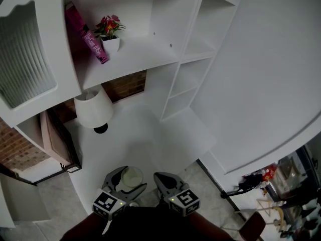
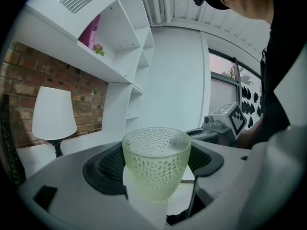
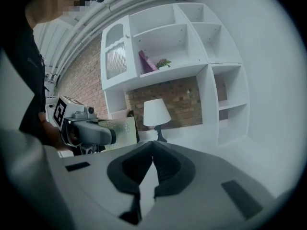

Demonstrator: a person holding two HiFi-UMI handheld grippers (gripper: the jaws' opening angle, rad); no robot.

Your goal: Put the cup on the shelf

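A pale green dimpled glass cup [image 2: 156, 162] stands upright between the jaws of my left gripper [image 2: 156, 169], which is shut on it. From the head camera the cup [image 1: 131, 176] shows low at the white counter's front edge, inside the left gripper [image 1: 126, 181]. Just to its right is my right gripper [image 1: 164, 182], shut and holding nothing; its own view shows the jaw pads meeting at the tips [image 3: 153, 162]. The white shelf [image 1: 135, 54] runs above the counter, and also appears as the shelf [image 3: 168, 71] in the right gripper view.
On the shelf lean a pink book [image 1: 85, 31] and a small potted flower [image 1: 110, 31]. A white lamp [image 1: 94, 108] stands on the counter [image 1: 150, 134] under it. Open cubbies [image 1: 188, 79] rise on the right. A glass-front cabinet door [image 1: 25, 54] is at left.
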